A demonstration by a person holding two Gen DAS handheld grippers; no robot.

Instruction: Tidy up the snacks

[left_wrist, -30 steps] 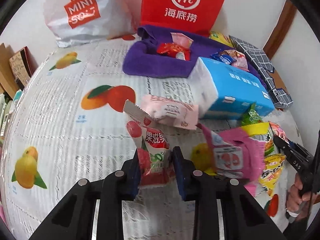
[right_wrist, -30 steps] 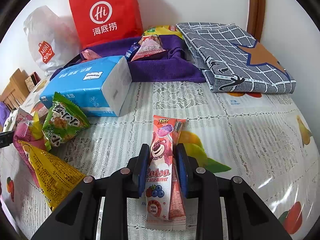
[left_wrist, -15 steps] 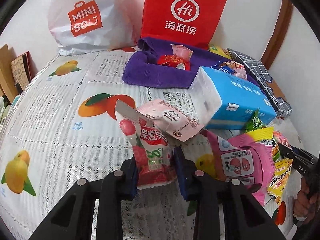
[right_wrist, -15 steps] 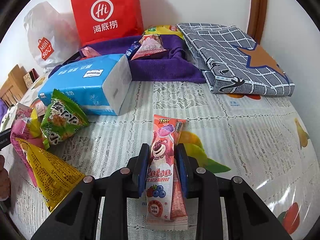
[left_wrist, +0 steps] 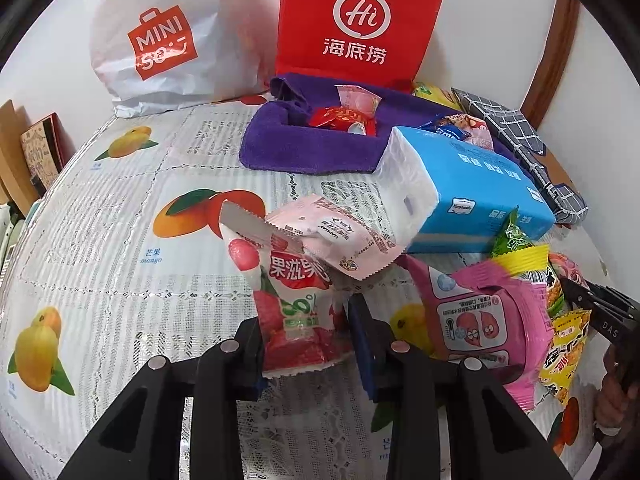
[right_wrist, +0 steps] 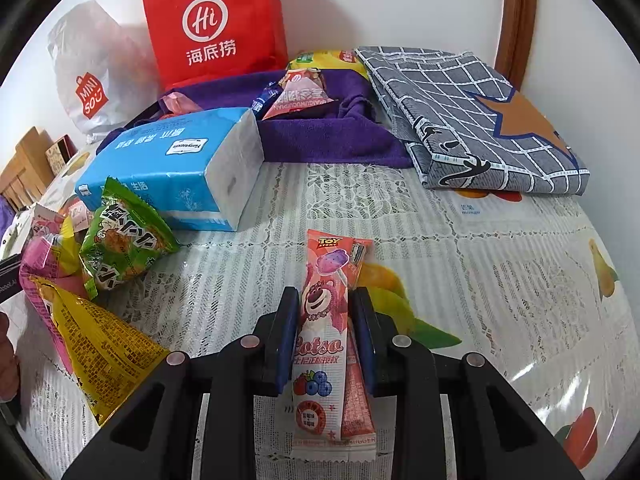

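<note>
With the left gripper (left_wrist: 306, 334) loosely clamped on the lychee packet (left_wrist: 294, 304) and the right gripper (right_wrist: 326, 330) pinching the Lotso stick (right_wrist: 320, 332), the pink sachet (left_wrist: 340, 240) leaning on the packet risked toppling.

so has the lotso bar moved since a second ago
No. The lotso bar lies where it was beside the yellow fruit print, clamped in the right gripper.
</note>
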